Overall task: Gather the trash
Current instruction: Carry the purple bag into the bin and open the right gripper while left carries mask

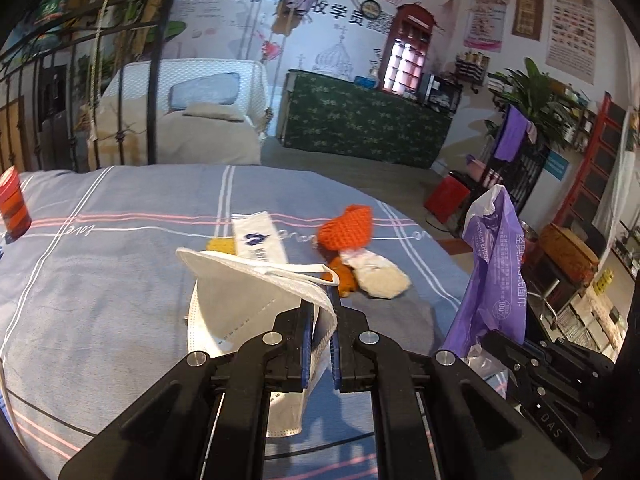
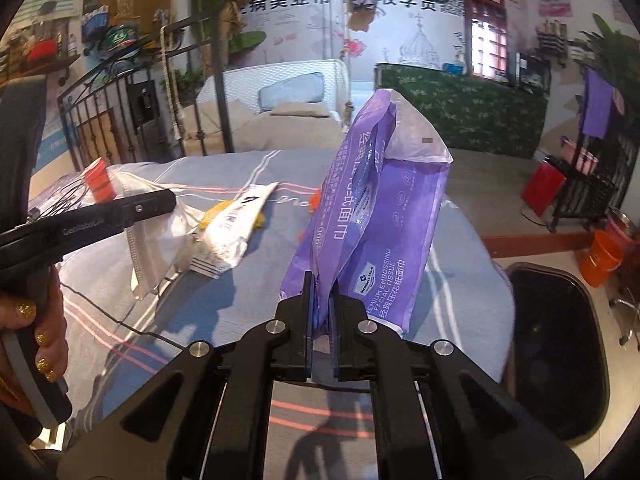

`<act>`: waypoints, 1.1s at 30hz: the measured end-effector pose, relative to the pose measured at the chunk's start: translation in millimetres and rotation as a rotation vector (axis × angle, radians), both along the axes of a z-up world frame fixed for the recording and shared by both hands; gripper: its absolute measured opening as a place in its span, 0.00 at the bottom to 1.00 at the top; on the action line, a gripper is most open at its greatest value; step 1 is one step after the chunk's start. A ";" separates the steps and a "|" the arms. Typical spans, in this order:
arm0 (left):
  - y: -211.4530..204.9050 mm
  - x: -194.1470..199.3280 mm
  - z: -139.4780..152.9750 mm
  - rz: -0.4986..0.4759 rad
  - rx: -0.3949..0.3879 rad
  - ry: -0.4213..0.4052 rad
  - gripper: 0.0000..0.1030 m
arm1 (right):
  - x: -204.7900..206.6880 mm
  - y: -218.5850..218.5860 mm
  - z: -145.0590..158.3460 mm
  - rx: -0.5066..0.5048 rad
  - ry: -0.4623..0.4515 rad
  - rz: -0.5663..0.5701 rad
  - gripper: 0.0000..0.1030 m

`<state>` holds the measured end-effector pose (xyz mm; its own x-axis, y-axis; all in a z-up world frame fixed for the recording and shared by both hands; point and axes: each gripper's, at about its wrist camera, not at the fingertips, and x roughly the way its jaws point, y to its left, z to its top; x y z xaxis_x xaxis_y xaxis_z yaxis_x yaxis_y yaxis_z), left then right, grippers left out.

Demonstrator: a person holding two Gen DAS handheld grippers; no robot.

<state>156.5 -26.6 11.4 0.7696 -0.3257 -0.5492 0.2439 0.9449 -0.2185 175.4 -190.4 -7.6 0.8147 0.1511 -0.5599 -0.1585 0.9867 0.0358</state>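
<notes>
Left gripper [image 1: 323,320]: clamped on mask [image 1: 256,304], lifted. Right gripper [image 2: 323,304]: clamped on tissue pack [image 2: 372,216], bin [image 2: 560,360] right of it. Ahead on bed [image 1: 120,280]: white wrapper [image 1: 260,240], orange knit [image 1: 346,228], wad [image 1: 380,276]. Collection barely begun, I judge.

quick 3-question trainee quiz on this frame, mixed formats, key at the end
1. True or false: the left tongs are shut on the white face mask.
2. What do the right tongs hold? A) orange knit piece B) purple tissue wrapper C) red cup
3. Fill in: the black bin sits to the ____ of the bed in the right wrist view.

Key: 1 true. 2 B, the purple tissue wrapper; the orange knit piece lies on the bedsheet. 3 right.
</notes>
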 end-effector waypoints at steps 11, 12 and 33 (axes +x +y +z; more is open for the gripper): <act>-71.8 -5.8 1.3 -0.184 0.026 -0.041 0.08 | -22.8 -77.9 -3.6 -0.006 -0.007 -0.192 0.07; -79.3 -5.8 1.0 -0.203 0.030 -0.044 0.08 | -24.5 -85.5 -4.9 -0.006 -0.007 -0.212 0.07; -163.7 -12.3 -12.4 -0.447 0.076 -0.035 0.08 | -8.2 -216.5 -65.4 0.080 0.143 -0.521 0.07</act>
<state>144.1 -190.3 -0.9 0.5805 -0.5903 -0.5608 0.6379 0.7578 -0.1374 167.2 -407.0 -73.0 0.7096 -0.2055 -0.6739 0.3627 0.9266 0.0992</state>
